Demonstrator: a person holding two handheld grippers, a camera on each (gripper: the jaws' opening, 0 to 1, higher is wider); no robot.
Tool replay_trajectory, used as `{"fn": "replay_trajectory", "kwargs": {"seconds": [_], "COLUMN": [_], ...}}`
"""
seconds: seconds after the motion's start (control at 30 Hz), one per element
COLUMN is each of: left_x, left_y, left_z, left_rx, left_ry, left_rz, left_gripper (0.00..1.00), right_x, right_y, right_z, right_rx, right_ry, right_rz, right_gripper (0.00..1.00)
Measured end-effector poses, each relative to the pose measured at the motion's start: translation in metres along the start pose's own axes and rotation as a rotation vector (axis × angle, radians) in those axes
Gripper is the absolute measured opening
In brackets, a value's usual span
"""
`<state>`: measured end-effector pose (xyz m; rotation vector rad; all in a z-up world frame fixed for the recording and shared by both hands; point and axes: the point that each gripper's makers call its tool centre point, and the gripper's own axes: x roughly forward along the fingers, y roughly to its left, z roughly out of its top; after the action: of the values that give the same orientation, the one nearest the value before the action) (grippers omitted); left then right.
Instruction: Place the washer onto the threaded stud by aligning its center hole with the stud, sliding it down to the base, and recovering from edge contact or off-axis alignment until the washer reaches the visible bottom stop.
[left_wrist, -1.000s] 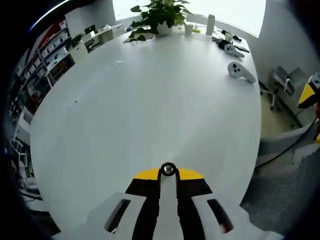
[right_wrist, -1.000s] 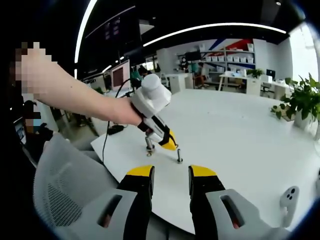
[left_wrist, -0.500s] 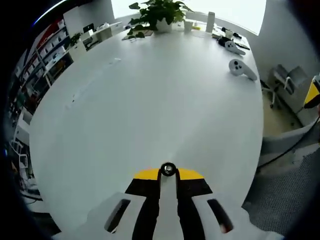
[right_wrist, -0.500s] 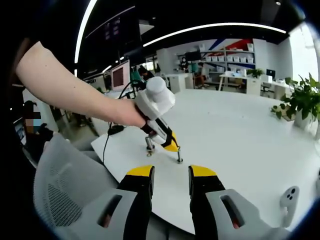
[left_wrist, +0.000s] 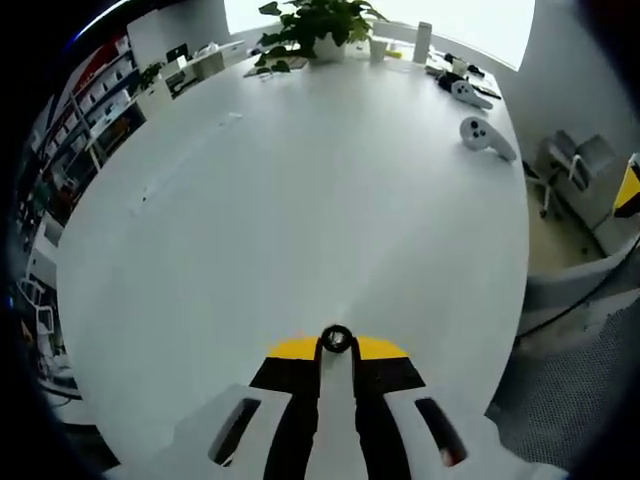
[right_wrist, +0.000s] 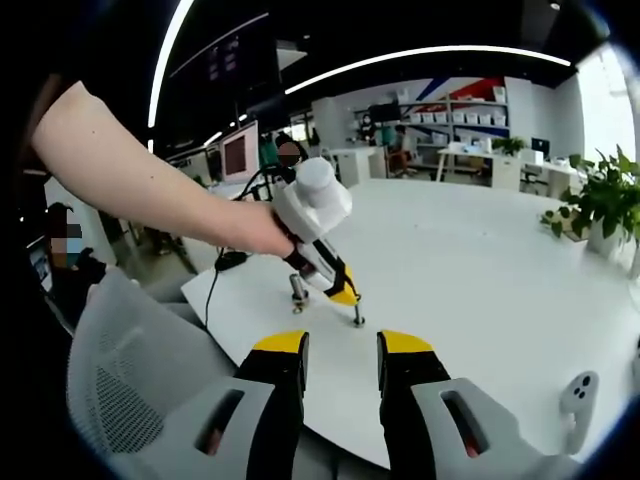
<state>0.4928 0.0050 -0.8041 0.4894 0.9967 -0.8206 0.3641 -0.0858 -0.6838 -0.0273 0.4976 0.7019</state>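
Observation:
In the left gripper view my left gripper (left_wrist: 336, 350) has its yellow-tipped jaws shut on a small metal washer (left_wrist: 336, 338), held flat over the white table (left_wrist: 300, 200). The right gripper view shows a hand holding that left gripper (right_wrist: 346, 293), its tip just above and left of a short threaded stud (right_wrist: 358, 316) standing on the table. A second upright stud (right_wrist: 298, 292) stands a little further left. My right gripper (right_wrist: 341, 346) hovers open near the table's front edge, with nothing between its jaws.
Potted plants (left_wrist: 315, 25) (right_wrist: 600, 210) stand at the table's far end. White controllers (left_wrist: 483, 137) (left_wrist: 468, 95) (right_wrist: 578, 395) lie near its edge. A grey mesh chair (right_wrist: 130, 400) sits close to the front edge, with a cable (right_wrist: 215, 275) behind it.
The left gripper has tilted and shifted very slightly over the stud; the left view has crept forward a little. The right gripper has not moved.

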Motion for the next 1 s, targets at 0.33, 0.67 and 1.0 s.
{"fn": "replay_trajectory", "kwargs": {"seconds": [0.33,0.67,1.0], "left_x": [0.0002,-0.0033,-0.0006], "left_y": [-0.0038,-0.0058,-0.0001], "left_z": [-0.0025,0.0023,0.0044], "left_rx": [-0.003,0.02,0.055], "left_ry": [0.004,-0.02,-0.018], "left_rz": [-0.01,0.005,0.025], "left_gripper": [0.11,0.11,0.06], "right_x": [0.0,0.0001,0.0003], "right_y": [-0.0008,-0.001,-0.0009], "right_z": [0.0,-0.0008,-0.0012], "right_rx": [0.0,0.0,-0.002], "right_ry": [0.0,0.003,0.007], "right_rz": [-0.002,-0.003,-0.003], "right_gripper": [0.29,0.29,0.29]}}
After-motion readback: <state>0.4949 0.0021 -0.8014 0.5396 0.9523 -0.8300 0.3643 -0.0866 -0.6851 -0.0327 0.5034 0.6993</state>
